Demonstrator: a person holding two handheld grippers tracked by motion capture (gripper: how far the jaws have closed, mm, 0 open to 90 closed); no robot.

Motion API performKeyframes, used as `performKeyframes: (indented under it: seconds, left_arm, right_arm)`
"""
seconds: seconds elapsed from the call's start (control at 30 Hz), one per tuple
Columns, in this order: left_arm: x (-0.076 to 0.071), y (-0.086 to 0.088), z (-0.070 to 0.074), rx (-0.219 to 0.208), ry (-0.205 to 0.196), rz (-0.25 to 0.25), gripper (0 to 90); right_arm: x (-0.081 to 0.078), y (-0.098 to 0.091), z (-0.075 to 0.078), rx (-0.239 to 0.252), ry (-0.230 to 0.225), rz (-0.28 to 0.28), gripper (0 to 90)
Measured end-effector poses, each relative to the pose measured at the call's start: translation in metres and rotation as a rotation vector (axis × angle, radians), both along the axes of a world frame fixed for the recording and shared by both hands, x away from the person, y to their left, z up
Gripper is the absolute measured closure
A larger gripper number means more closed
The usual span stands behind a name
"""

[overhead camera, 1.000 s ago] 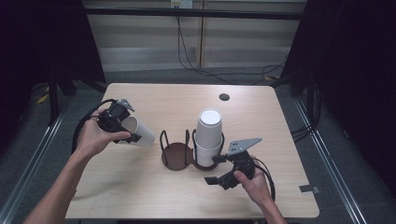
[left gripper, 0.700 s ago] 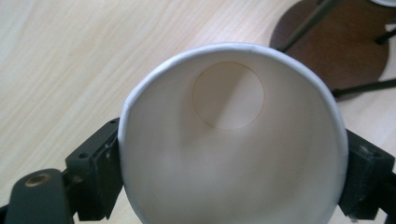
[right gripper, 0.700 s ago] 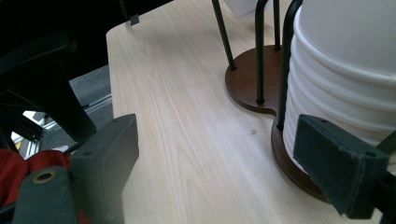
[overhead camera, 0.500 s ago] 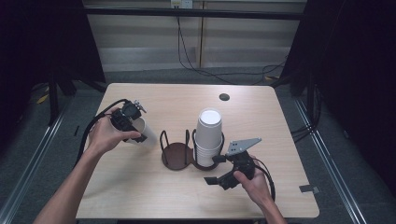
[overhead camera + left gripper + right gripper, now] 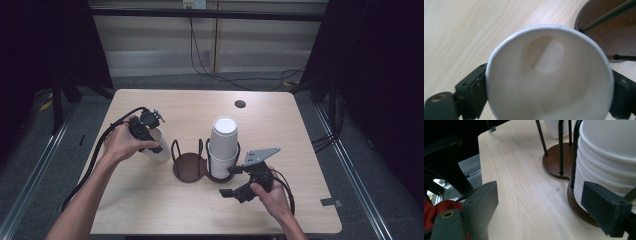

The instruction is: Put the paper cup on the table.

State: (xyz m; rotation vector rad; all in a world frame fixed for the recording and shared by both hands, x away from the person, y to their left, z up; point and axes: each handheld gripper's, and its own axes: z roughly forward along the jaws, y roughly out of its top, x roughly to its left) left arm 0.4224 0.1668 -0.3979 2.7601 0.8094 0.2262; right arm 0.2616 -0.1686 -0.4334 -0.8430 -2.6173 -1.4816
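Left tool (image 5: 546, 100) jaws just been opening, white paper cup (image 5: 159, 145) between them, upright on table (image 5: 280, 120) beside brown wire-post holder (image 5: 192, 166). Cup light, crushable; hold sidewall gently. Right tool (image 5: 541, 210) open, empty.

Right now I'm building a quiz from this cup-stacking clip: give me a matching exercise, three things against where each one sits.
Things:
1. single paper cup
2. stack of white cups
3. small dark disc

Places:
a. in the right ring of the brown cup holder
b. far side of the table, lying alone
c. between the jaws of the left gripper, left of the holder

Pairs: 1-c, 2-a, 3-b
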Motion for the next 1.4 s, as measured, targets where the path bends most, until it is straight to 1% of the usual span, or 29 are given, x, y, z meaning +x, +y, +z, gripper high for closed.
performKeyframes:
  seconds: [0.17,0.2,0.27,0.3,0.33,0.4,0.47,0.5,0.57,0.6,0.67,0.73,0.83,0.93,1.0,1.03,1.1,1.13,1.2,1.23,1.27,1.3,1.33,1.4]
  left_arm:
    - [0.0,-0.003,-0.003,-0.01,-0.016,-0.02,7.3]
    - [0.0,-0.003,-0.004,-0.002,-0.022,-0.024,7.0]
    - [0.0,-0.006,-0.005,-0.007,-0.027,-0.014,6.9]
    - [-0.001,-0.008,-0.005,-0.011,-0.036,-0.002,7.0]
    - [-0.001,-0.01,-0.007,-0.011,-0.046,-0.01,6.8]
    - [-0.001,-0.012,-0.009,-0.003,-0.036,-0.033,6.5]
    - [0.0,-0.013,-0.011,-0.014,-0.031,-0.014,6.5]
    - [0.0,-0.014,-0.012,-0.01,-0.033,-0.011,6.4]
    - [0.001,-0.015,-0.013,-0.03,-0.033,-0.01,6.1]
    - [0.0,-0.016,-0.014,-0.036,-0.04,-0.009,6.2]
    - [0.0,-0.017,-0.016,-0.027,-0.035,-0.016,5.9]
    - [0.0,-0.018,-0.018,-0.021,-0.032,0.001,6.5]
    - [0.001,-0.017,-0.02,-0.039,-0.036,-0.009,7.4]
    - [0.0,-0.015,-0.021,-0.055,-0.041,-0.04,7.8]
    - [-0.002,-0.014,-0.022,-0.074,-0.048,-0.046,7.9]
    - [-0.002,-0.013,-0.023,-0.078,-0.05,-0.063,7.6]
    - [-0.002,-0.009,-0.026,-0.08,-0.031,-0.08,6.5]
    - [-0.002,-0.009,-0.026,-0.08,-0.031,-0.08,6.5]
    - [-0.003,-0.007,-0.027,-0.099,-0.036,-0.084,6.5]
    - [-0.004,-0.006,-0.028,-0.108,-0.031,-0.082,6.5]
    - [-0.004,-0.005,-0.029,-0.11,-0.021,-0.081,6.5]
    - [-0.004,-0.004,-0.03,-0.095,-0.02,-0.095,6.5]
    - [-0.005,-0.003,-0.032,-0.109,-0.019,-0.077,6.5]
    - [-0.005,0.002,-0.034,-0.113,-0.018,-0.082,5.9]
  right_arm:
    - [0.0,-0.001,0.0,-0.002,0.001,-0.004,14.4]
    - [0.0,0.0,0.0,-0.001,0.002,-0.005,14.4]
    - [0.0,0.0,-0.001,-0.003,0.002,-0.004,14.4]
    - [0.0,0.0,-0.001,-0.006,0.003,-0.004,14.4]
    - [0.0,0.0,-0.001,-0.007,0.003,-0.005,14.4]
    - [0.001,0.0,-0.001,-0.008,0.005,-0.007,14.3]
    - [0.001,0.0,-0.001,-0.013,0.004,-0.011,14.4]
    - [0.001,0.0,-0.001,-0.015,0.007,-0.01,14.4]
    - [0.001,0.0,-0.001,-0.015,0.004,-0.012,14.4]
    - [0.001,0.0,-0.001,-0.017,0.005,-0.013,14.4]
    - [0.001,0.0,-0.002,-0.02,0.006,-0.014,14.4]
    - [0.001,0.0,-0.002,-0.023,0.006,-0.015,14.3]
    - [0.001,-0.001,-0.001,-0.02,0.002,-0.016,14.4]
    - [0.001,-0.002,-0.001,-0.023,0.003,-0.025,14.4]
    - [0.001,-0.002,-0.001,-0.025,0.004,-0.027,14.4]
    - [0.001,-0.002,-0.001,-0.026,0.003,-0.027,14.4]
    - [0.001,-0.002,-0.001,-0.025,0.003,-0.028,14.4]
    - [0.001,-0.001,-0.001,-0.027,0.005,-0.03,14.4]
    - [0.001,-0.001,-0.001,-0.031,0.001,-0.03,14.4]
    - [0.001,-0.001,-0.001,-0.03,-0.001,-0.029,14.4]
    - [0.001,-0.001,-0.001,-0.03,-0.001,-0.028,14.4]
    - [0.001,-0.001,-0.001,-0.029,-0.001,-0.03,14.4]
    - [0.001,-0.001,-0.001,-0.028,-0.001,-0.031,14.4]
    - [0.001,-0.001,-0.001,-0.03,0.001,-0.031,14.4]
